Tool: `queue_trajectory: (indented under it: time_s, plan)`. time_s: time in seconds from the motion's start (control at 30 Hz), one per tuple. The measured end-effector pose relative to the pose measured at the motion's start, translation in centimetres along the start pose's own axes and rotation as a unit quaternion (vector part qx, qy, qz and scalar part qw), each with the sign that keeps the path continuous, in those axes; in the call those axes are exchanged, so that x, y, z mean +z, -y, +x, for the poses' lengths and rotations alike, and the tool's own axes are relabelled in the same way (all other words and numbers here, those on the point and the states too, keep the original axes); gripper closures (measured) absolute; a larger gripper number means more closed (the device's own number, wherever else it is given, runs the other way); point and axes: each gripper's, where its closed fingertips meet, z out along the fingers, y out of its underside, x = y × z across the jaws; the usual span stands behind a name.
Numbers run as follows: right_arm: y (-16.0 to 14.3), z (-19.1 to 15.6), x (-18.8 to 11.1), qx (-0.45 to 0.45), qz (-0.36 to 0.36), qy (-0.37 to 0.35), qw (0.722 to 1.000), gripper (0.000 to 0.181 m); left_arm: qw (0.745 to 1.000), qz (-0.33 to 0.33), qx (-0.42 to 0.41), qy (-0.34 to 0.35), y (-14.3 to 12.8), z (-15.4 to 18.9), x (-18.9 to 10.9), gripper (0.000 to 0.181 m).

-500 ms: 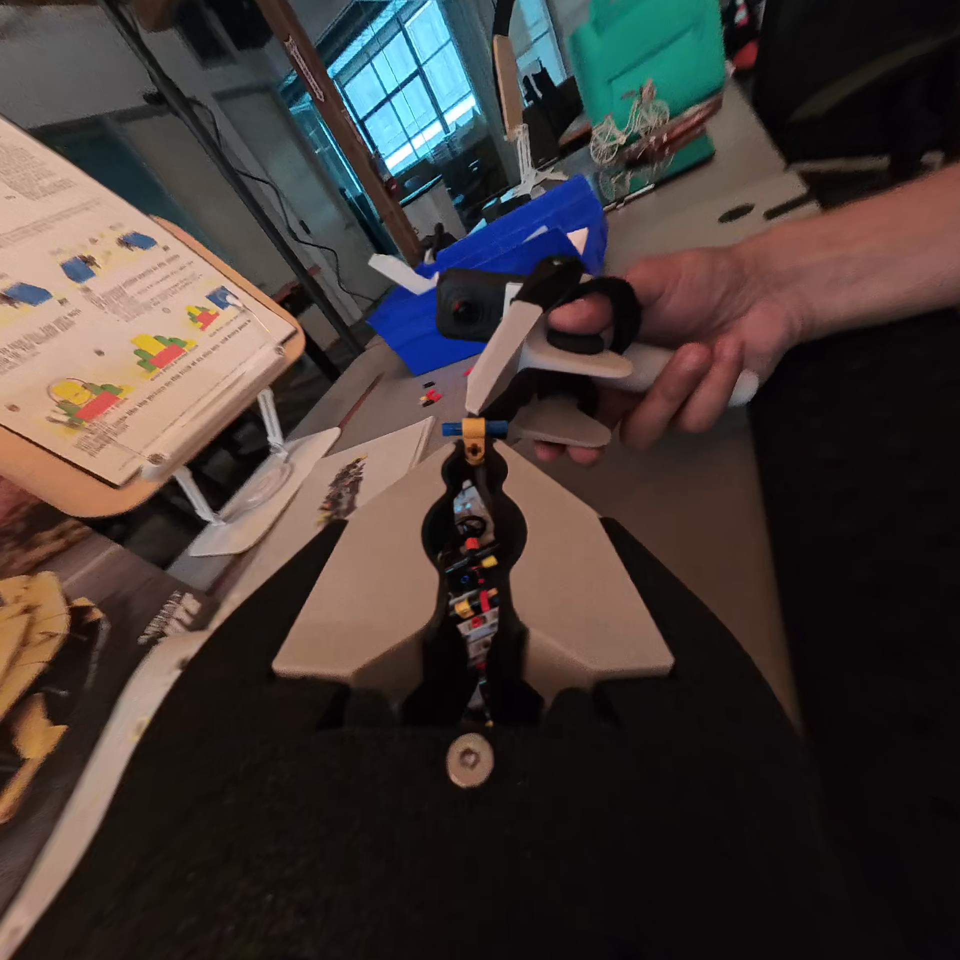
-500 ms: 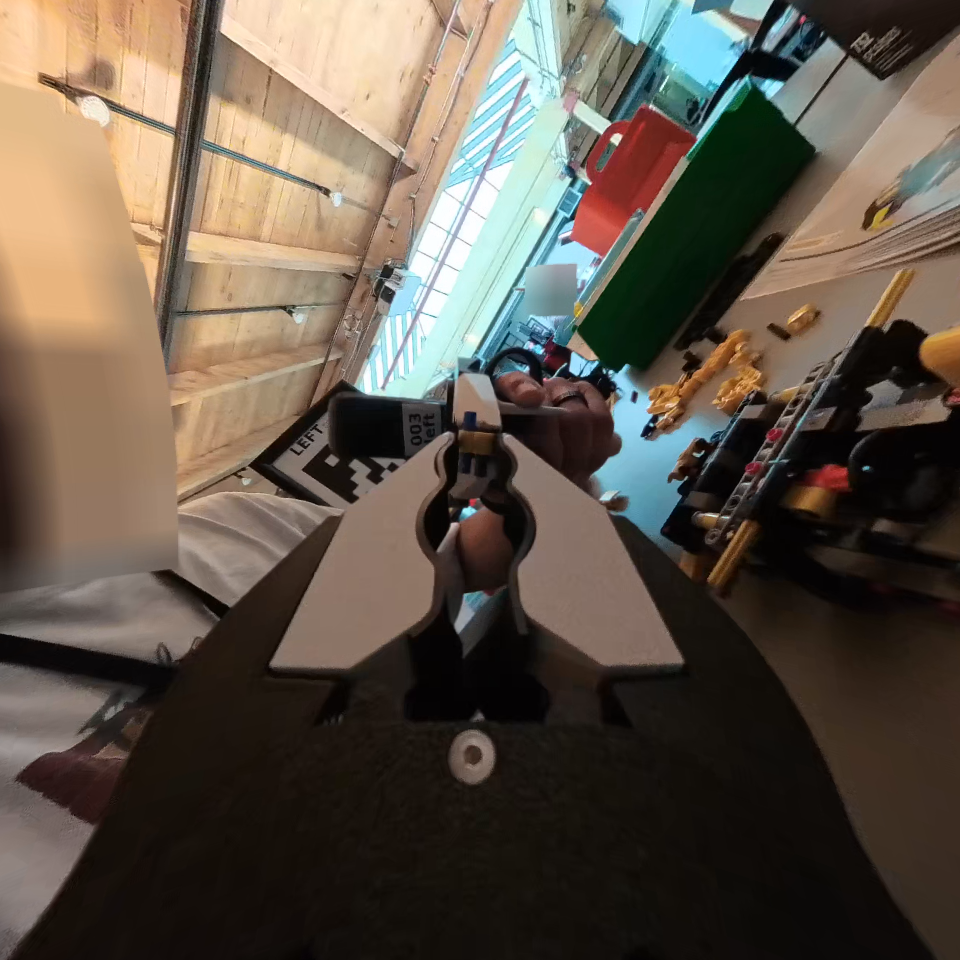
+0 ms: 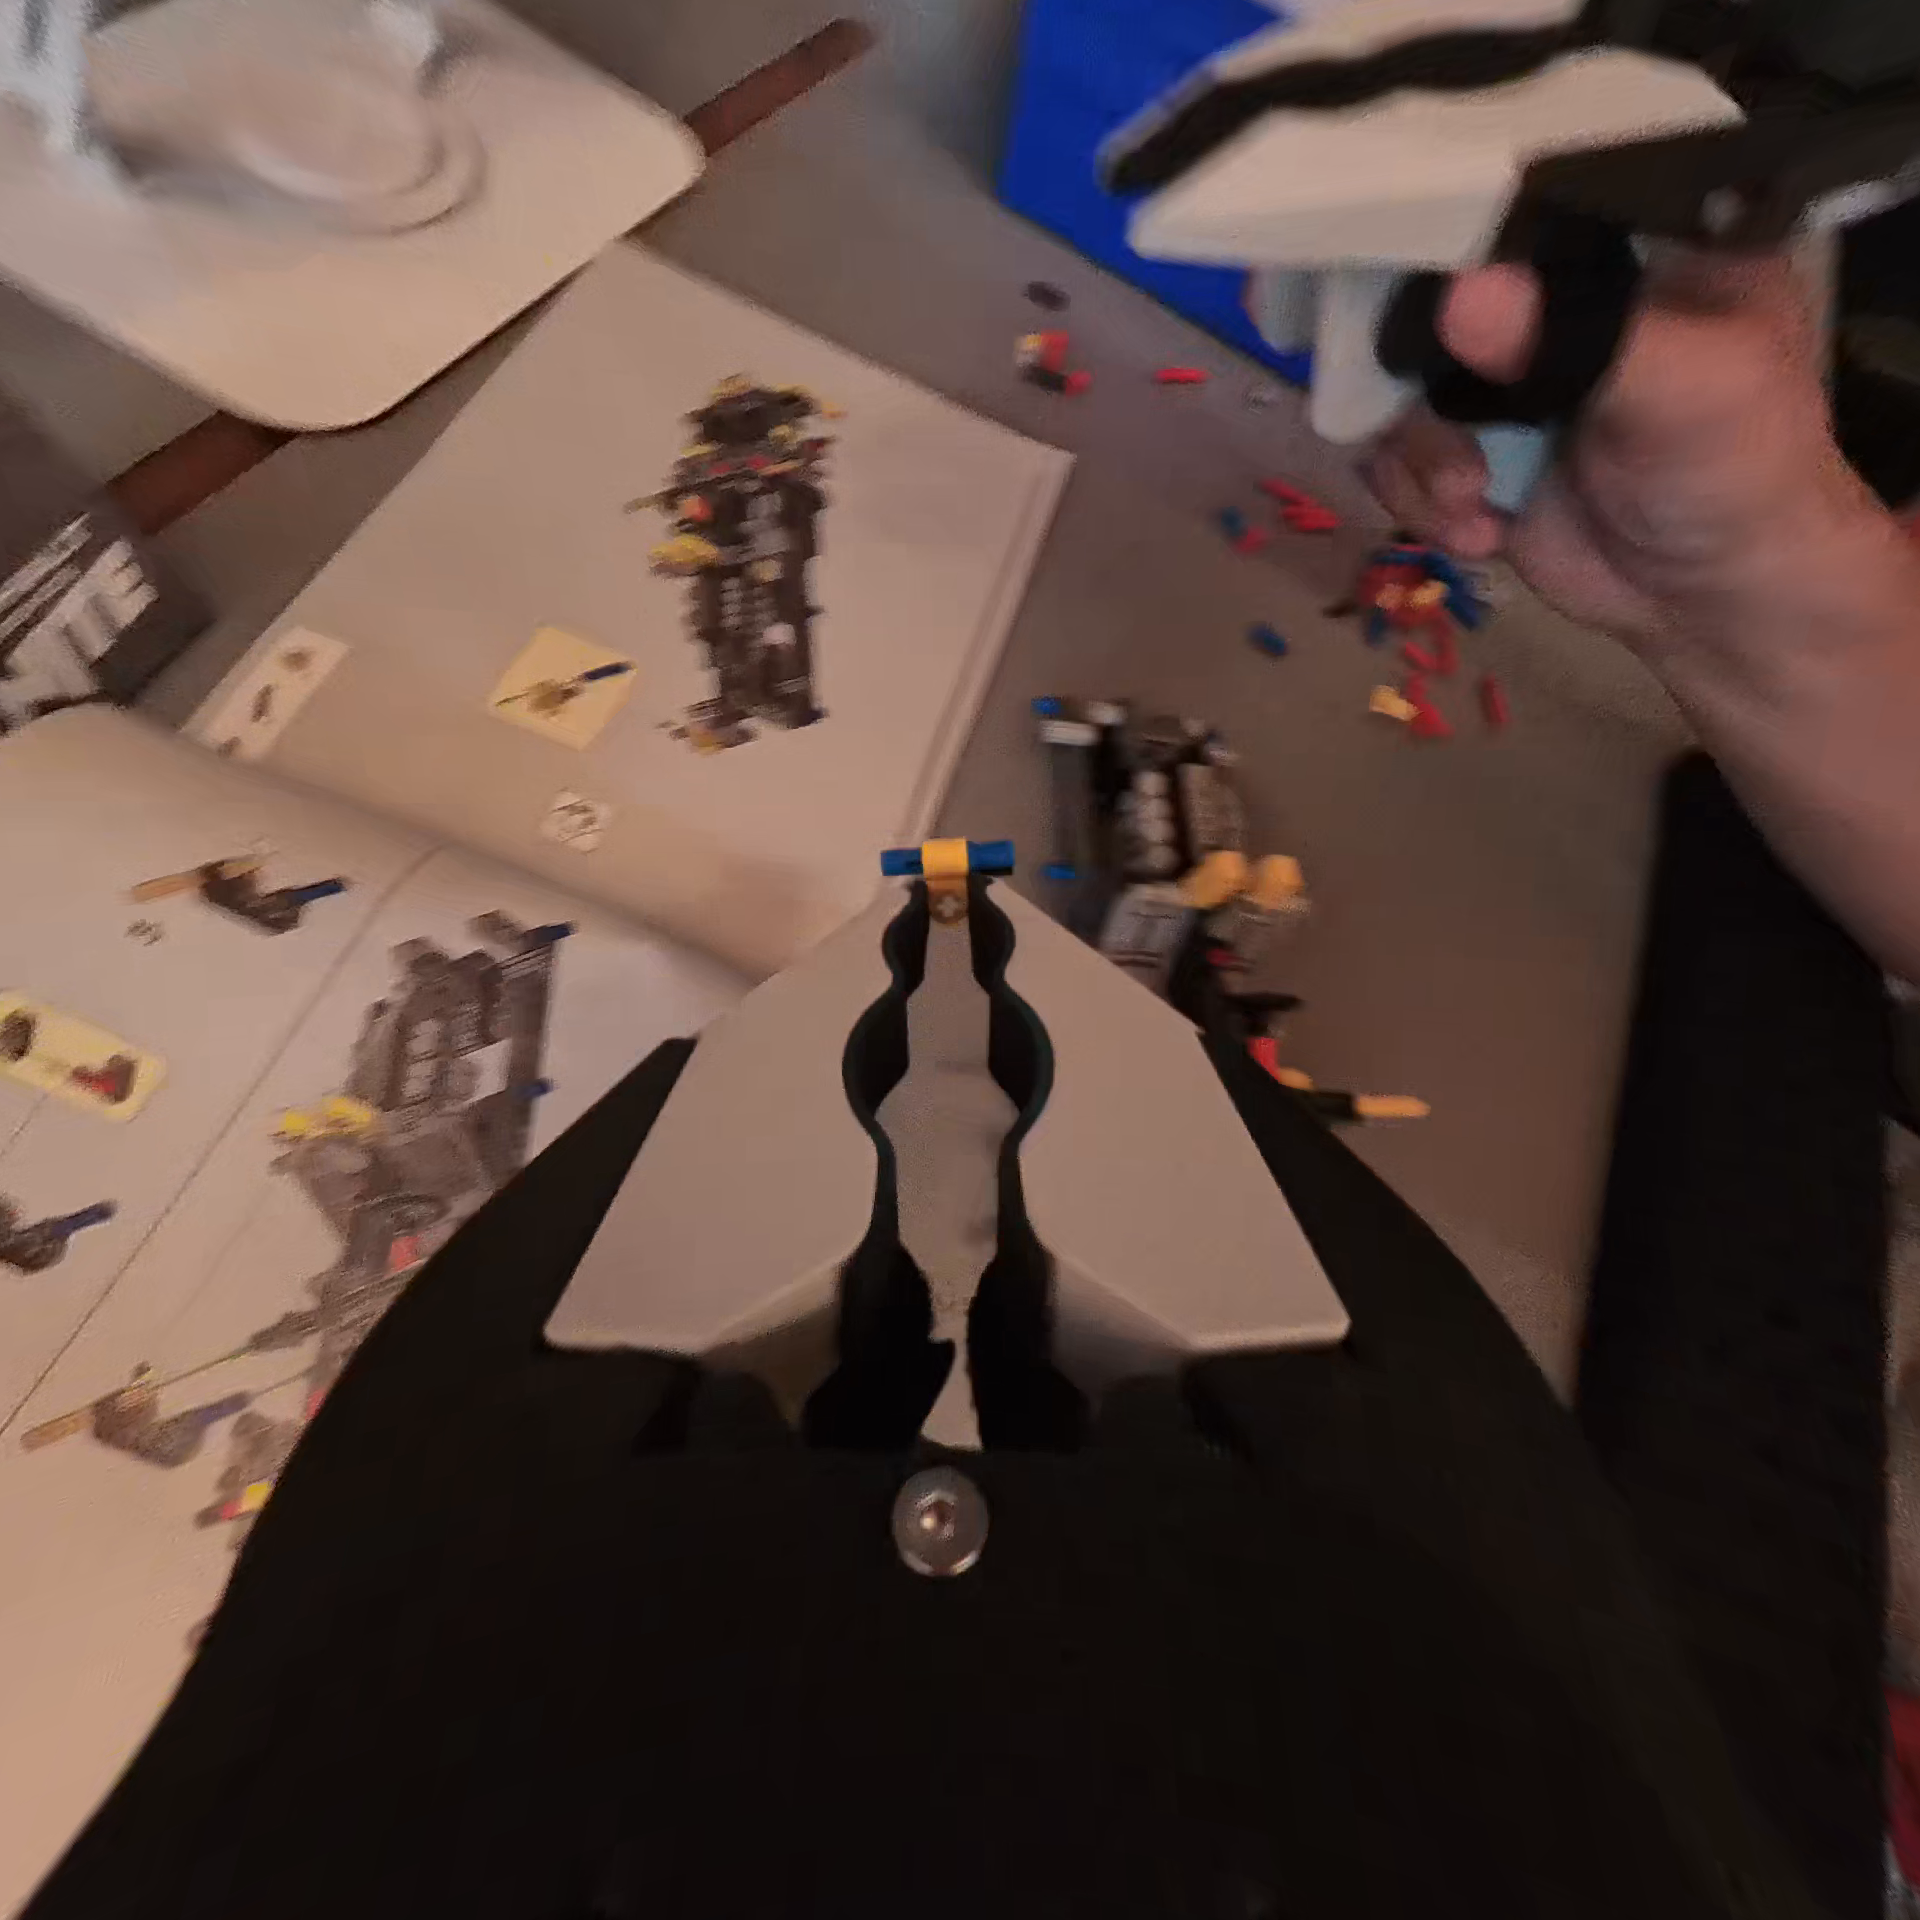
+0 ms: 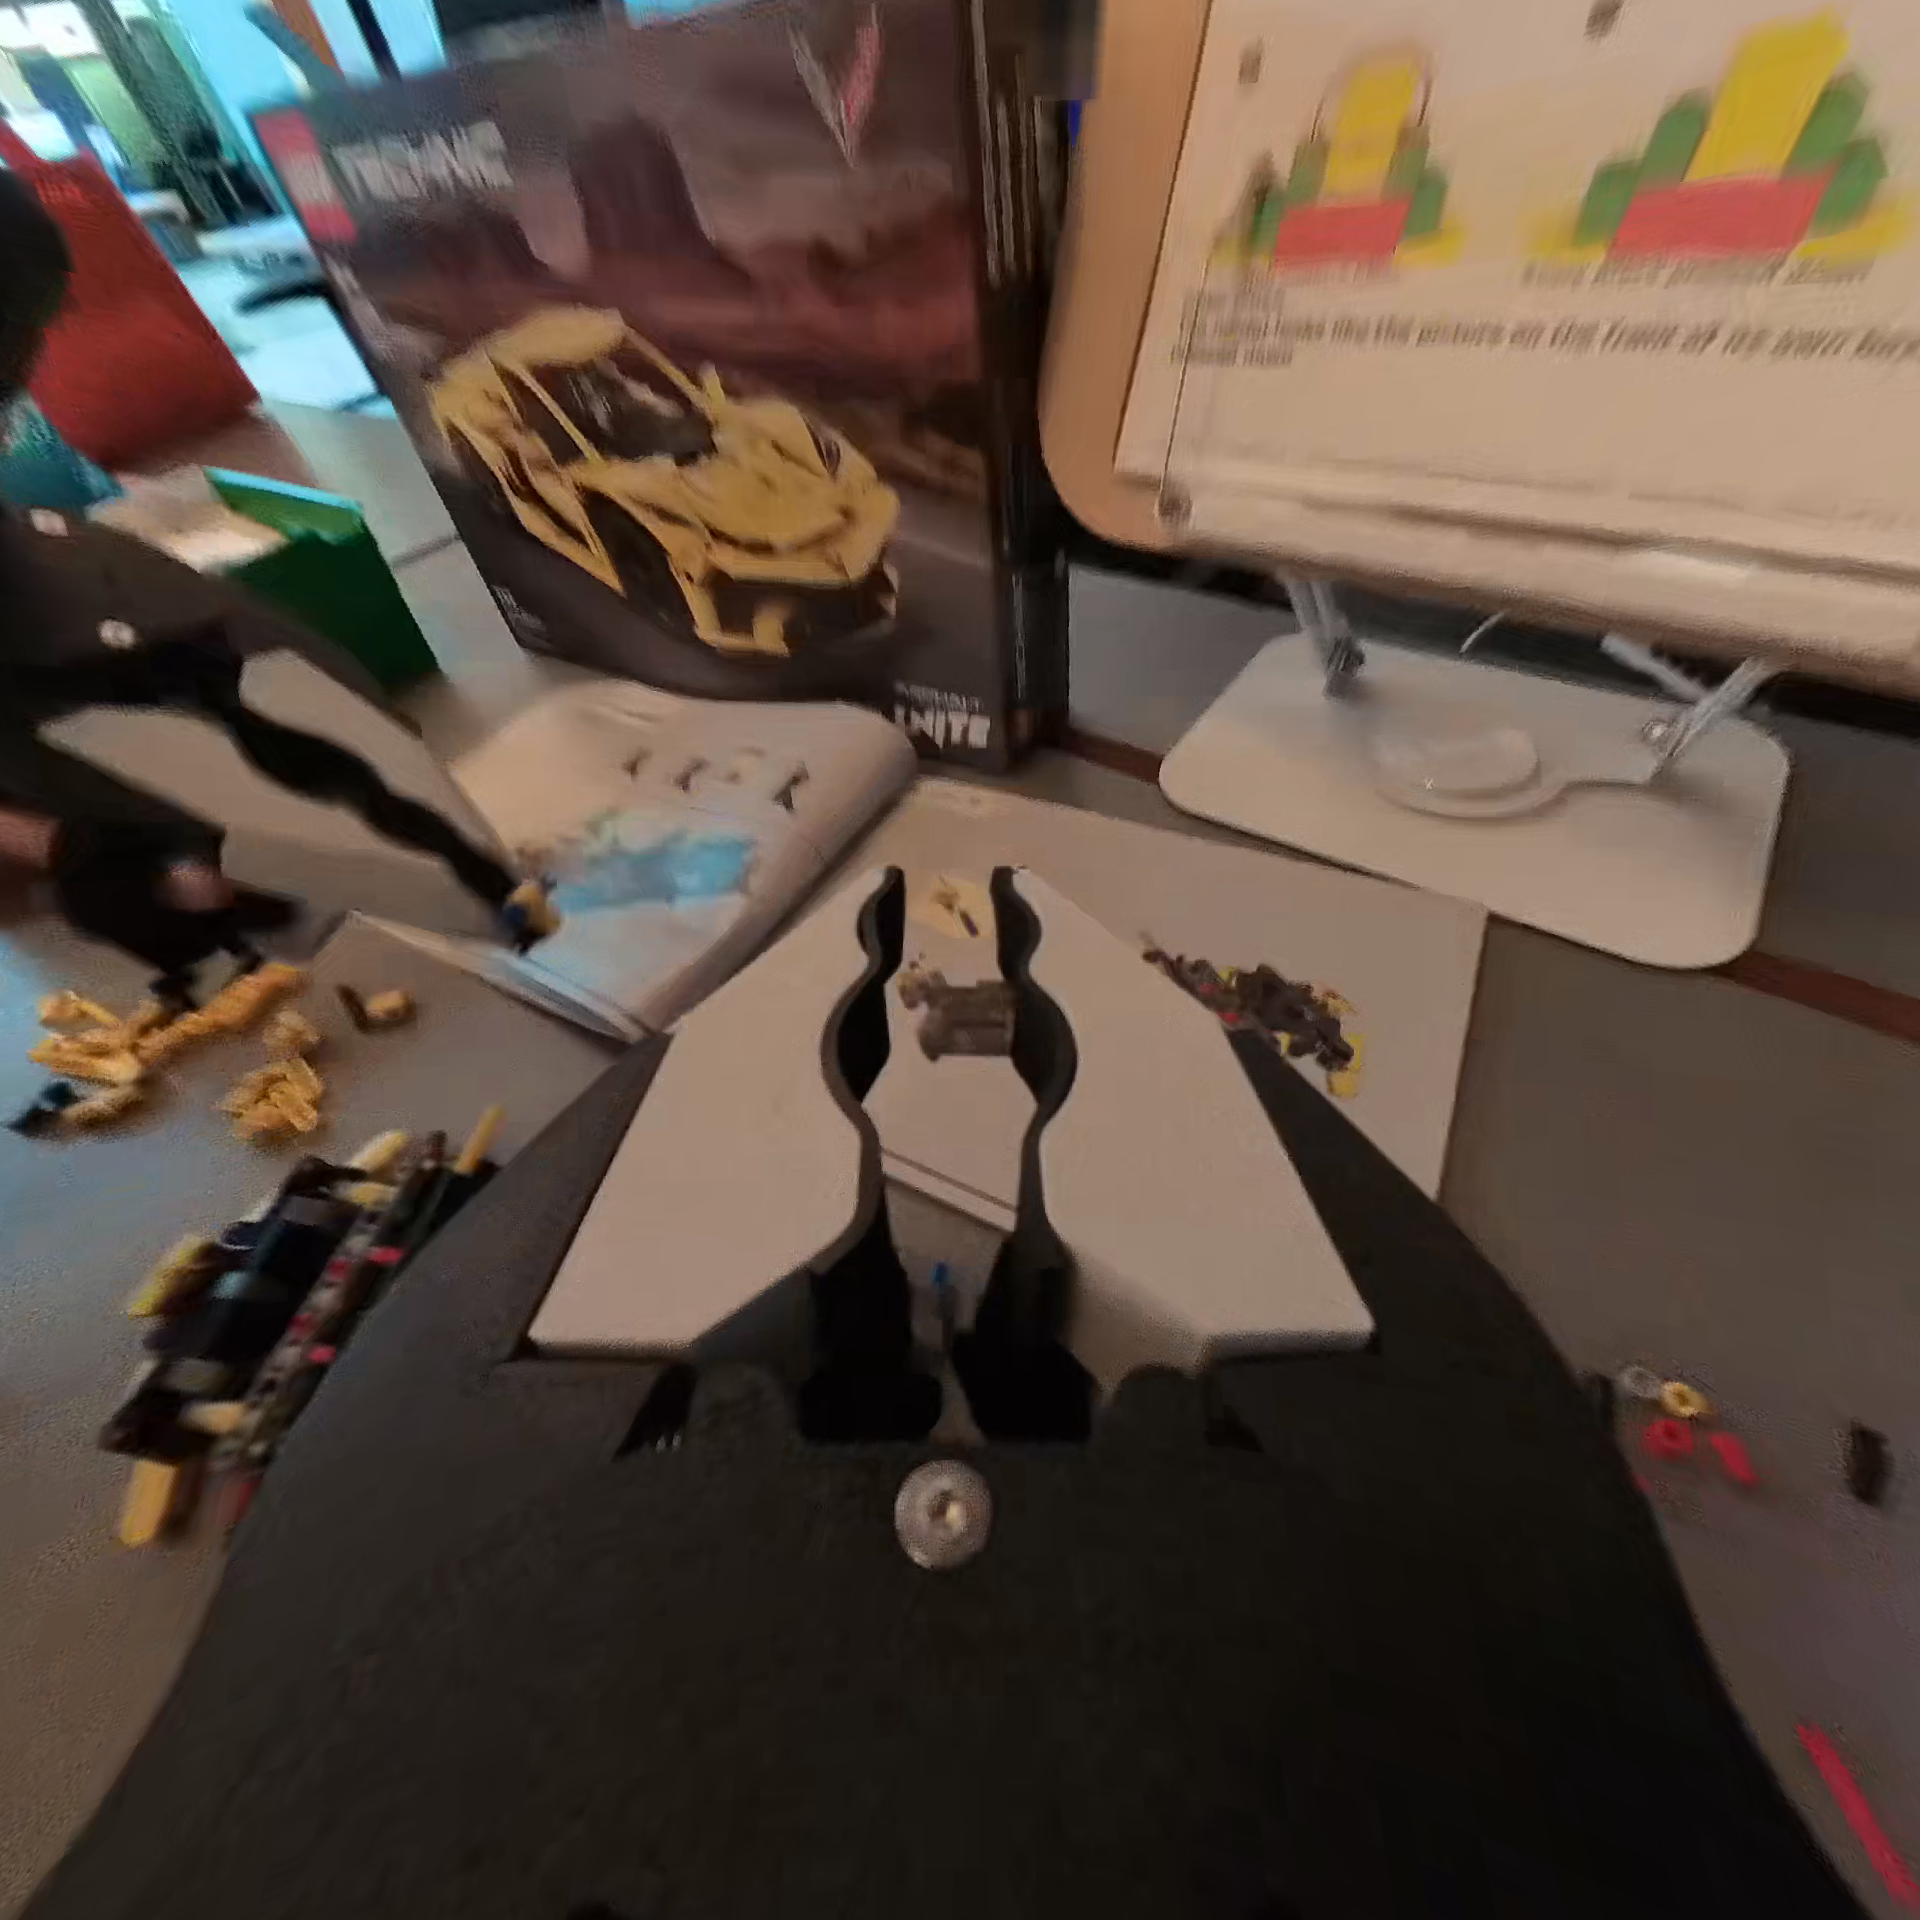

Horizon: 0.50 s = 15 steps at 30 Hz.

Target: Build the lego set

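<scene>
My left gripper (image 3: 948, 902) is shut on a small yellow connector with a blue pin through it (image 3: 948, 860) and holds it above the table. The part-built black chassis (image 3: 1153, 831) lies on the table just right of it. My right gripper (image 4: 945, 885) is open a little and empty, over the open instruction booklet (image 4: 1195, 1039). It shows in the left wrist view (image 3: 1351, 135) at the upper right, held by a hand. The left gripper (image 4: 312, 779) and its piece (image 4: 530, 912) show at the left of the right wrist view. The chassis (image 4: 291, 1299) lies at the lower left there.
The set's box with a yellow car (image 4: 675, 416) stands behind the booklet. A white stand base (image 4: 1475, 790) holds a board with printed sheets. Loose yellow pieces (image 4: 177, 1039), red and blue pieces (image 3: 1403, 623), a blue bin (image 3: 1091, 156) and a green bin (image 4: 332, 582) are around. Some 15 cm of space lies between my two pairs of fingers.
Both grippers have tipped down toward the table and moved apart. My right gripper has left the connector and stands open. My left gripper still holds the connector.
</scene>
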Motion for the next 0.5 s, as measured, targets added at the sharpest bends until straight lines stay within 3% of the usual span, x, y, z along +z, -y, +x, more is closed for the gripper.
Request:
queue_trajectory:
  time_s: [0.17, 0.3, 0.5]
  plan:
    - [-4.9, -1.5, 1.3, -0.026, -0.035, 0.022, 0.999, 0.17, 0.998, 0.03, -0.046, 0.01, -1.3, -3.6, 0.4, 0.173]
    - [-4.3, -2.6, 1.9, -0.042, -0.026, 0.034, 0.998, 0.174, 0.989, 0.078, -0.116, -0.04, -1.1, -4.1, 0.1, 0.173]
    - [-6.4, -4.0, 2.9, -0.009, -0.062, 0.076, 0.995, 0.174, 0.988, 0.073, -0.131, -0.044, -2.1, -4.9, 0.9, 0.173]
